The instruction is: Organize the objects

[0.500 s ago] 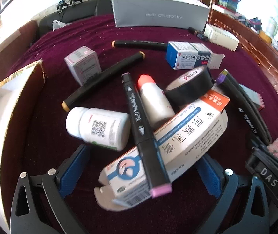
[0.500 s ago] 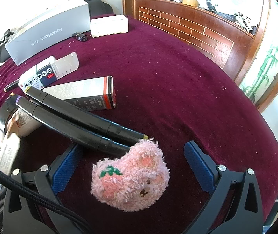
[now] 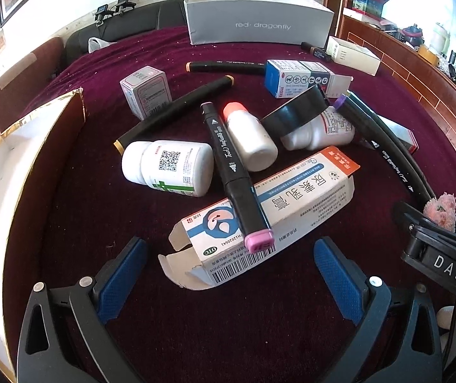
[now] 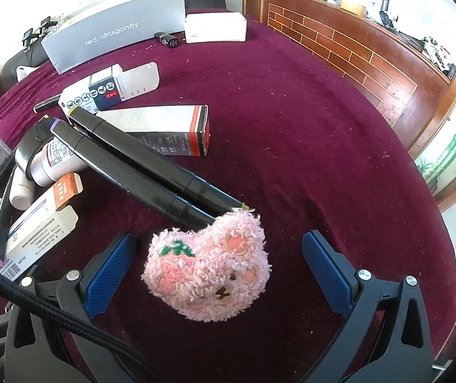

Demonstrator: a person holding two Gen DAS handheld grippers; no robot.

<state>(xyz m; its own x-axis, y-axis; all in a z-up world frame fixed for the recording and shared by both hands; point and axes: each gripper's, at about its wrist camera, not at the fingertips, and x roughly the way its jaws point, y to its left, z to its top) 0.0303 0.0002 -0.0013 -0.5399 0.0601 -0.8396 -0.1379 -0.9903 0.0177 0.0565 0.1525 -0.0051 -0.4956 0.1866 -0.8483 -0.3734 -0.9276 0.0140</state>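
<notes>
From the left wrist, the left gripper (image 3: 229, 274) hangs spread wide, gripping nothing; the long medicine carton (image 3: 292, 210) lies just past its tips at twelve o'clock, a black marker with a pink cap (image 3: 234, 178) across it. A white pill bottle (image 3: 167, 167) lies at ten o'clock of the carton.

From the right wrist, the right gripper (image 4: 218, 271) is released too. The pink plush bear head (image 4: 210, 268) sits on the maroon cloth (image 4: 323, 146) between its blue pads (image 4: 108, 274), touching neither. Two black markers (image 4: 138, 166) run off toward ten o'clock.

Black markers (image 3: 235, 178), white bottles (image 3: 168, 167) and medicine cartons (image 3: 272, 214) lie jumbled beside a pink plush (image 4: 209, 266).
</notes>
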